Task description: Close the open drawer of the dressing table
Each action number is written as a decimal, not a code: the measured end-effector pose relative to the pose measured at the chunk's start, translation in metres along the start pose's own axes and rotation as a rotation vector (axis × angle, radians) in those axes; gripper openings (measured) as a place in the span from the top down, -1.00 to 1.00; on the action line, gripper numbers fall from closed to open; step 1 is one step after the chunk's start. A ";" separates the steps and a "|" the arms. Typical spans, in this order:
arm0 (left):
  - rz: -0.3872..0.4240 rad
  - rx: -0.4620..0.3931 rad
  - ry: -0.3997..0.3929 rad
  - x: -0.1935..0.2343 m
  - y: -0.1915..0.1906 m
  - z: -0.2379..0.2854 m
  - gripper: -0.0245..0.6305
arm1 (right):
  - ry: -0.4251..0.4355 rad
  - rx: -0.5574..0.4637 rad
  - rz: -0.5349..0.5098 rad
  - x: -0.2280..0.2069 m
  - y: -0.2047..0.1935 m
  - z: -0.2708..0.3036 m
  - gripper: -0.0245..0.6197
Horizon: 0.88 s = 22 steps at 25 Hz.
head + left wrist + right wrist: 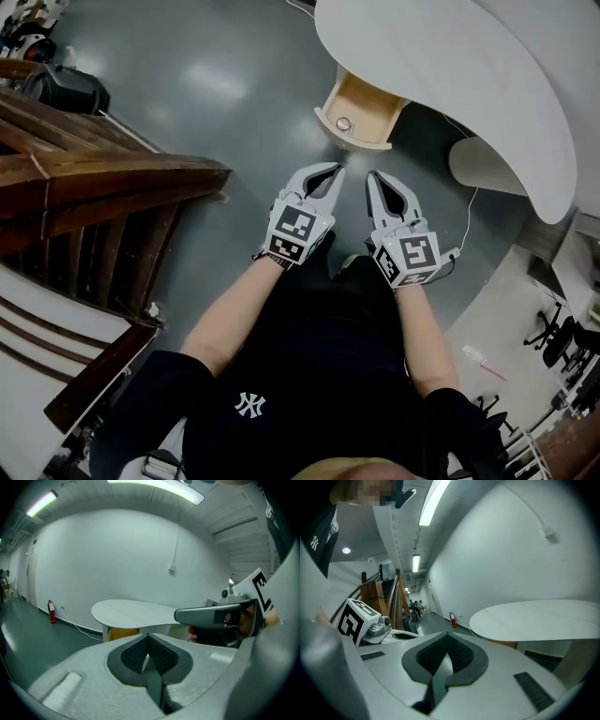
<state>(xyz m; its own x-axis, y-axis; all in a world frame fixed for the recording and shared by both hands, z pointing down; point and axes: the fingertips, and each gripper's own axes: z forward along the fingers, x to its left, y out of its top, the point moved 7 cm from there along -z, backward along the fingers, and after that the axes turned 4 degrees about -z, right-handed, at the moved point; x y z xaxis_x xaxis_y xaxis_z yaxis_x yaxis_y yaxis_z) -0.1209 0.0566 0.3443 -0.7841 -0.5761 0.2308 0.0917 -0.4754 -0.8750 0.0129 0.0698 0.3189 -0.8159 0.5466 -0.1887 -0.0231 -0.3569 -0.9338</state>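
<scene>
The dressing table has a white rounded top [469,66]. Its light wooden drawer [361,108] stands pulled out, with a round knob [343,123] on its front. My left gripper [336,172] and right gripper [372,178] hang side by side just short of the drawer front, both shut and empty, touching nothing. In the left gripper view the left gripper [147,638] points at the table top [136,611], with a strip of the drawer [123,633] below it. The right gripper [449,635] faces the table top [539,618] from the side.
A dark wooden staircase [103,187] fills the left, with a black bag [66,89] beyond it. A white rounded table base [487,164] and a thin cable [469,220] are at the right. A fire extinguisher [52,611] stands by the far wall. Office chairs [562,337] stand at the lower right.
</scene>
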 end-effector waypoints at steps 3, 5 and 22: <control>0.008 0.048 -0.014 0.023 -0.019 0.021 0.89 | -0.019 0.054 0.014 -0.006 -0.027 0.022 0.88; 0.006 0.076 -0.020 0.037 -0.032 0.037 0.89 | -0.033 0.088 0.021 -0.012 -0.046 0.037 0.88; 0.003 0.241 -0.046 0.110 -0.162 0.161 0.89 | -0.086 0.272 0.101 -0.088 -0.200 0.133 0.88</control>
<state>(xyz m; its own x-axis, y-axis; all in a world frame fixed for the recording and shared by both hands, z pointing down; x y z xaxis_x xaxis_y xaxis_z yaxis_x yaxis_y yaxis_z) -0.1236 -0.0370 0.5800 -0.7551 -0.6051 0.2523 0.2422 -0.6151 -0.7503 0.0123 -0.0076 0.5631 -0.8674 0.4363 -0.2393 -0.0840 -0.6024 -0.7938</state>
